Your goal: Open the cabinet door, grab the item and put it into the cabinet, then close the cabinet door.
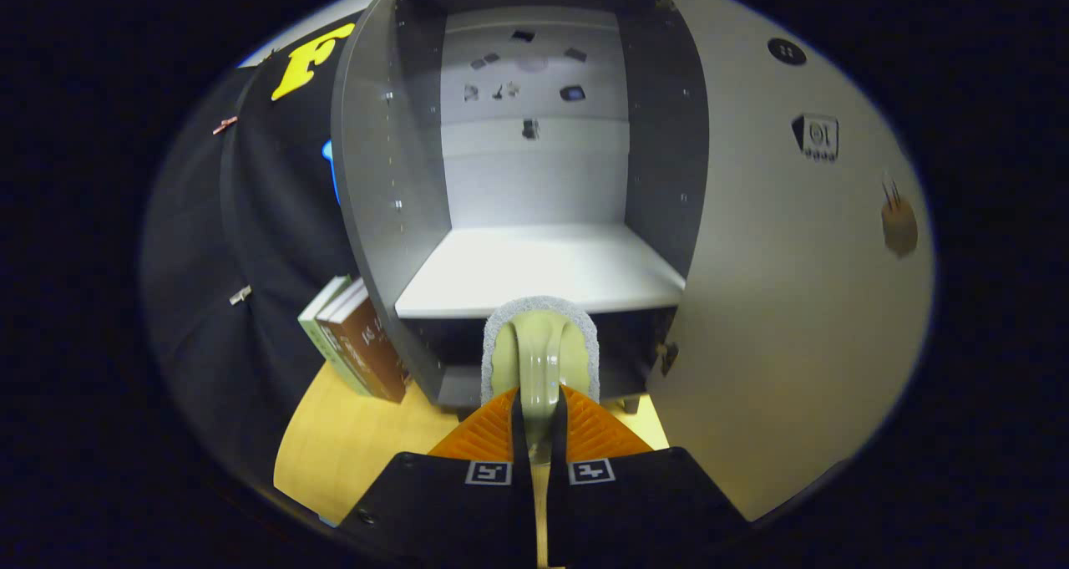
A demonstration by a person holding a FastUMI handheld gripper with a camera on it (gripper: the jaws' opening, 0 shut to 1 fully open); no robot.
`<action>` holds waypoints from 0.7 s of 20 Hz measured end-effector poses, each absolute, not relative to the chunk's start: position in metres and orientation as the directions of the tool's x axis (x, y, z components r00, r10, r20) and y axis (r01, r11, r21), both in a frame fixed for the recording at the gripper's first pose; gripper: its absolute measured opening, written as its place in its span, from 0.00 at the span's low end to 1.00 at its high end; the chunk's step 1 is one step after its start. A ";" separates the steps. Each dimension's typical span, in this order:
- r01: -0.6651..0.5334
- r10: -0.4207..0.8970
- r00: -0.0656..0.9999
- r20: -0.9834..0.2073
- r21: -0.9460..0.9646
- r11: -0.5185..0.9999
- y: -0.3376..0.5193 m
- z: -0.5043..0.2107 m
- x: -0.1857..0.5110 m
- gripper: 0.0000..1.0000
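Cabinet door (802,243) is already open, jaws of the gripper (539,419) pinching the scrub brush (541,348), just needs shelving (543,268) and door closing.

Grey cabinet (376,185) — pale green brush (539,356) with grey pad, brown book (367,348), yellow wood table (351,444).

Black cloth wall (250,243) behind books (355,339) on wooden tabletop (359,452)
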State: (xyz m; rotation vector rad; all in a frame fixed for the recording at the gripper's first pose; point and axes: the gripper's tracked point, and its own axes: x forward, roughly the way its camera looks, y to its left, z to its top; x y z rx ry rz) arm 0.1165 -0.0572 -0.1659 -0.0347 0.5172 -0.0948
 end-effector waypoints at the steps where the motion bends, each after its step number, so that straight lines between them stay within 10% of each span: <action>1: 0.080 -0.098 0.881 -0.462 -0.058 0.995 -0.056 -0.154 0.129 0.10; 14: 0.122 -0.116 0.910 -0.398 -0.011 0.993 -0.073 -0.151 0.296 0.09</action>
